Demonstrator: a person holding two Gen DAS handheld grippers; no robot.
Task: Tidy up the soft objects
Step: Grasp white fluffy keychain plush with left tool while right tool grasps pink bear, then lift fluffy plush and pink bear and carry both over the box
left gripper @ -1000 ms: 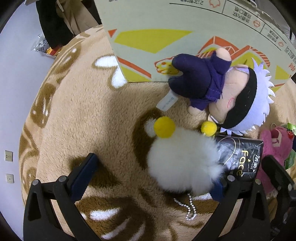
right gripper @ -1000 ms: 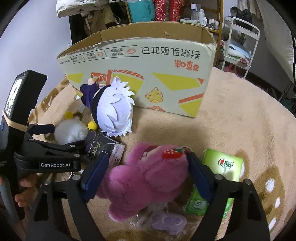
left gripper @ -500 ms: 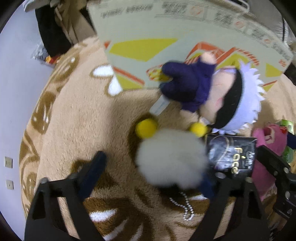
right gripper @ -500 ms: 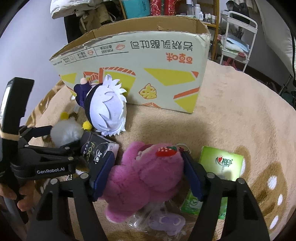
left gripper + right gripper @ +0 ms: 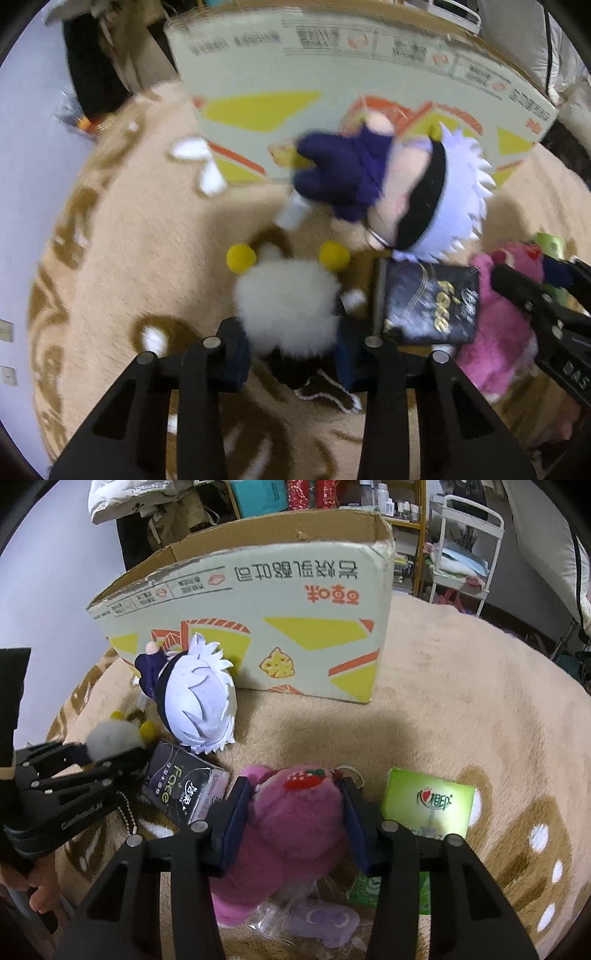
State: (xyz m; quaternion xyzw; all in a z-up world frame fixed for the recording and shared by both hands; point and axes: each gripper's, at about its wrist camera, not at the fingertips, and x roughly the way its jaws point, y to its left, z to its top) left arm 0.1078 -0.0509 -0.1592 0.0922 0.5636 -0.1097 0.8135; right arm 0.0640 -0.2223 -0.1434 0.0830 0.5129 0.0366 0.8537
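My left gripper (image 5: 290, 349) is shut on a white fluffy pompom toy (image 5: 288, 306) with two yellow balls, on the tan blanket; the toy also shows in the right wrist view (image 5: 110, 738). My right gripper (image 5: 295, 812) is shut on a pink plush bear (image 5: 291, 830) with a strawberry on its head; the bear also shows in the left wrist view (image 5: 506, 325). A white-haired doll in dark blue (image 5: 399, 192) lies against the cardboard box (image 5: 295, 627), and also shows in the right wrist view (image 5: 192, 694).
A black tissue pack (image 5: 181, 790) lies between the two toys. A green tissue pack (image 5: 424, 808) sits right of the bear. A small purple item in a clear bag (image 5: 325, 919) lies under the right gripper. Shelves and a cart stand behind the box.
Both grippers have closed: the left jaws have squeezed in on the white pompom toy, the right jaws on the pink bear. The left view has pulled back and tilted up slightly.
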